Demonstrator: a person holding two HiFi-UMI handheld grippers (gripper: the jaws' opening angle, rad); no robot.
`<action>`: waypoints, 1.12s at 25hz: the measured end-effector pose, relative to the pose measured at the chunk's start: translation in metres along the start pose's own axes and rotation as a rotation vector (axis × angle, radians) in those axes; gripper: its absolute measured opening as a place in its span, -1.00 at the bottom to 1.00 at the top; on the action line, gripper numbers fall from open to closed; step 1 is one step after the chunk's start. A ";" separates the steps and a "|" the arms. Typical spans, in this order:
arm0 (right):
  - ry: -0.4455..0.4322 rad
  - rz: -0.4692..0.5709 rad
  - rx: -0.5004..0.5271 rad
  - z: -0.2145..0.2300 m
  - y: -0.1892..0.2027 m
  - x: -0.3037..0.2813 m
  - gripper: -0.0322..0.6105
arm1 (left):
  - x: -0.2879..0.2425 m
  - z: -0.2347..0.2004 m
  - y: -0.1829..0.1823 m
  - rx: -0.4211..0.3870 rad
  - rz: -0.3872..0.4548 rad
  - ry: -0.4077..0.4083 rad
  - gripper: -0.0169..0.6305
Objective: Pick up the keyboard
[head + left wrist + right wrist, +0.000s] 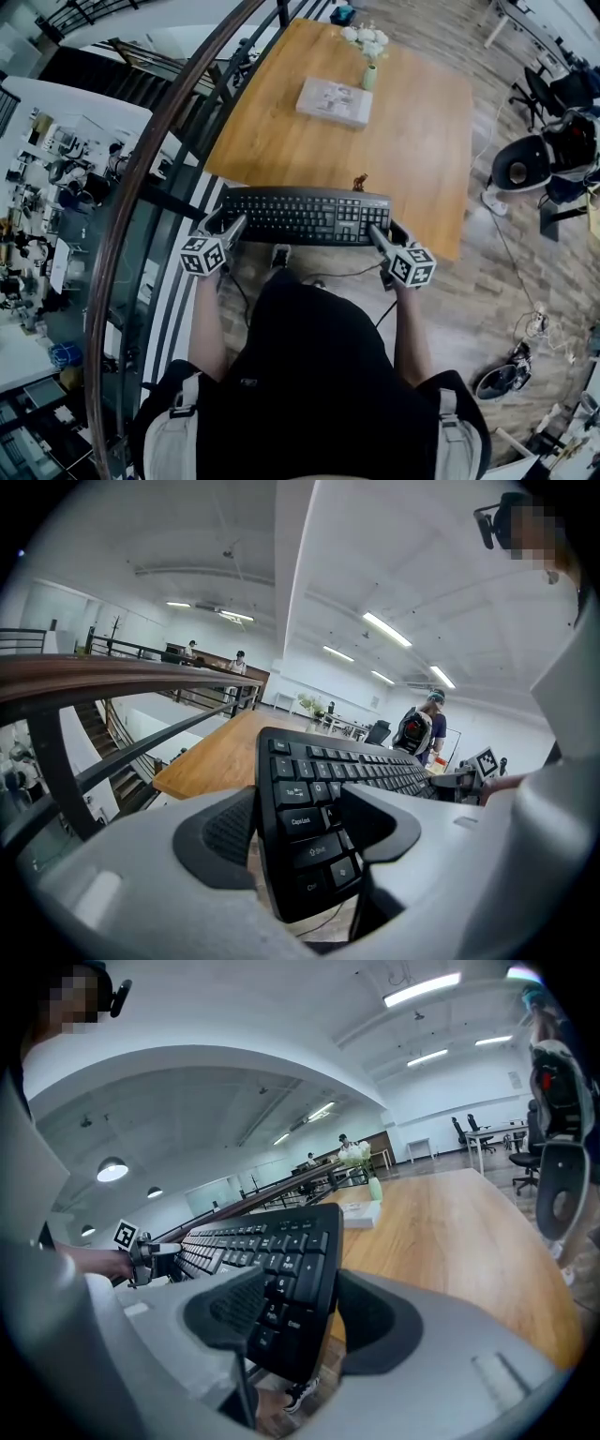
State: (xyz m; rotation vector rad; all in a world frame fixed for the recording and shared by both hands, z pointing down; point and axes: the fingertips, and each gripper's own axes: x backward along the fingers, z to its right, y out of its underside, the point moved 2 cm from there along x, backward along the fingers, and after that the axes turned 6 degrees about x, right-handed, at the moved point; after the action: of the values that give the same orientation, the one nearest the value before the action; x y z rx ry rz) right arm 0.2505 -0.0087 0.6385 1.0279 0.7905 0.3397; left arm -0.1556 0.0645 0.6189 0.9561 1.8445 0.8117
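The black keyboard [305, 216], number pad at its right end, is held mid-frame at the wooden desk's [422, 141] near edge. The left hand-held gripper [232, 228] clamps its left end, and the right hand-held gripper [378, 234] clamps its right.

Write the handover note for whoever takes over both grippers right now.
Left gripper: shut on the keyboard's left end.
Right gripper: shut on its right end.
Keyboard: held roughly level between them at the near edge of the table, apparently clear of the wood, with floor showing beneath it.
Done: both ends gripped, lift apparently made.
Left: probably only to hold both grips steady.
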 end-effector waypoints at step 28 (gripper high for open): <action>-0.015 -0.015 0.015 -0.015 0.007 0.002 -0.13 | 0.029 0.003 0.006 -0.013 -0.009 -0.032 -0.06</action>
State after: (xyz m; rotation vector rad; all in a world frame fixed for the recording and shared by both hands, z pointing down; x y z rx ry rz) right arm 0.2419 0.0055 0.6394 1.0377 0.7876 0.3132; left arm -0.1603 0.0924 0.6111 0.9467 1.8125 0.7976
